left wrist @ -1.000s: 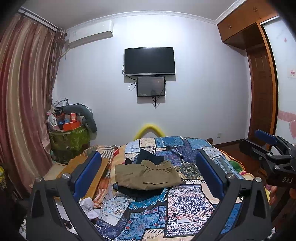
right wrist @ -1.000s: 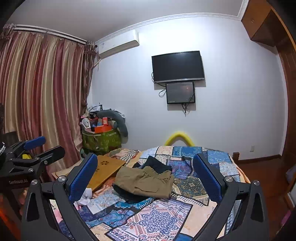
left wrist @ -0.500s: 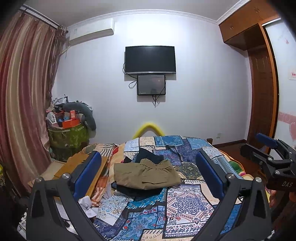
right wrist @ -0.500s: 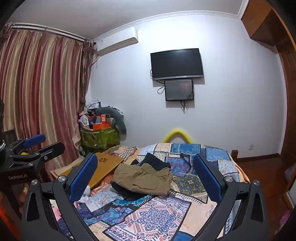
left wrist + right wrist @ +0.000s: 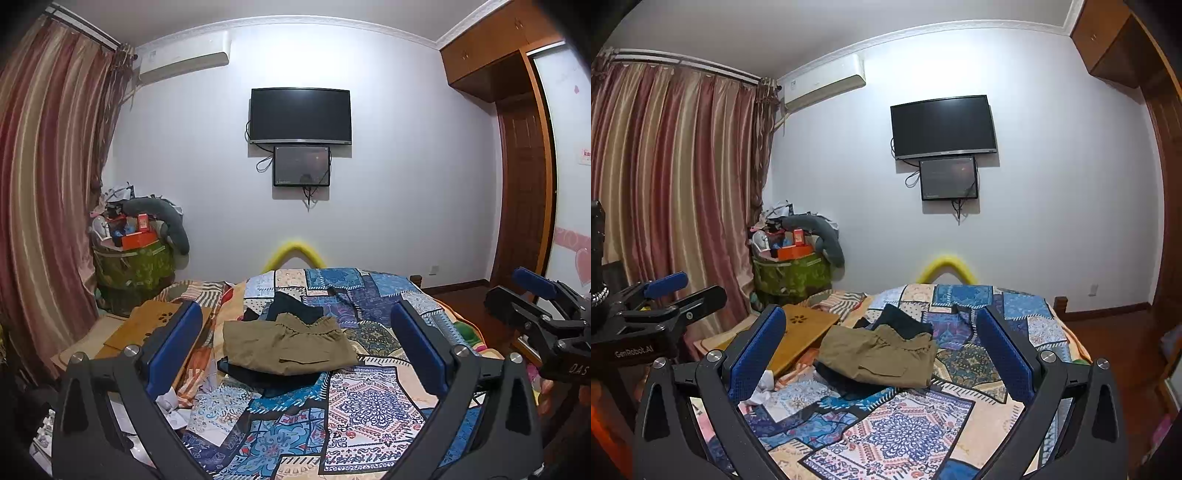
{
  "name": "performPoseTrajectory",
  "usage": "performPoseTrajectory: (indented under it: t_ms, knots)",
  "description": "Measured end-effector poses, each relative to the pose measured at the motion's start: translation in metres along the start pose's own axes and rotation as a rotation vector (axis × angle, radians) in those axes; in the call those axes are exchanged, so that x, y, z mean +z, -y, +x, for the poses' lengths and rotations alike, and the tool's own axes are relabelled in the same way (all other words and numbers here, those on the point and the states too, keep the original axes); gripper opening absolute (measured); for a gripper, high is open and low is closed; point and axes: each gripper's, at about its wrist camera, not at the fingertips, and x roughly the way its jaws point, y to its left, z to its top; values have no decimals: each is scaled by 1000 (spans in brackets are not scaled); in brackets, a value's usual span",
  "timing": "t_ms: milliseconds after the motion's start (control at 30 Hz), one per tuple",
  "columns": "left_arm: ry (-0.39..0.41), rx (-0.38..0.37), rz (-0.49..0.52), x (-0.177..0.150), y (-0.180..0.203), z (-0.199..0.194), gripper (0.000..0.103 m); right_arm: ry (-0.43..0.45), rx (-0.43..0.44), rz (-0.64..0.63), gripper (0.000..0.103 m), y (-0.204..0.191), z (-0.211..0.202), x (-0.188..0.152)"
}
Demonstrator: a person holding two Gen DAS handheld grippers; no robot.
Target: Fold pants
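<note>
Khaki pants (image 5: 288, 345) lie folded into a compact rectangle at the centre of the frame, on the patchwork quilt (image 5: 373, 402) of the bed, resting atop dark garments (image 5: 295, 310) that peek out behind and beneath them. Both tongs hang well apart from the cloth: the left tongs (image 5: 295, 354) and the right tongs (image 5: 882, 358) stand wide open and empty, framing the bundle from above the near edge. Judging by the tidy shape, the fold looks finished, so nothing needs gripping now.
</note>
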Motion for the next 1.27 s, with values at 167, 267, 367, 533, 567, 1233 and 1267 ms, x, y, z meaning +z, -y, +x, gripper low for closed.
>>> performPoseTrajectory:
  t_ms: [167,267,367,533,567,1233,1267]
  knots:
    - [-4,-7,-1,0,1,1,103,5,-5,1,102,0,-1,0]
    - [-5,-13,-1,0,0,1,103,3,-6,4,102,1,0,-1]
    - [-10,-25,-1,0,1,1,103,3,-10,5,102,2,-1,0]
    - [-29,-43,-5,0,1,4,103,5,-13,11,102,4,-1,-1]
    - [-30,-42,-4,0,1,5,103,5,-14,11,102,4,-1,-1]
    - [-36,-81,24,-3,12,5,103,-29,-14,15,102,7,7,-6]
    - [-37,-81,23,-3,12,7,103,-31,-15,15,102,8,7,-6]
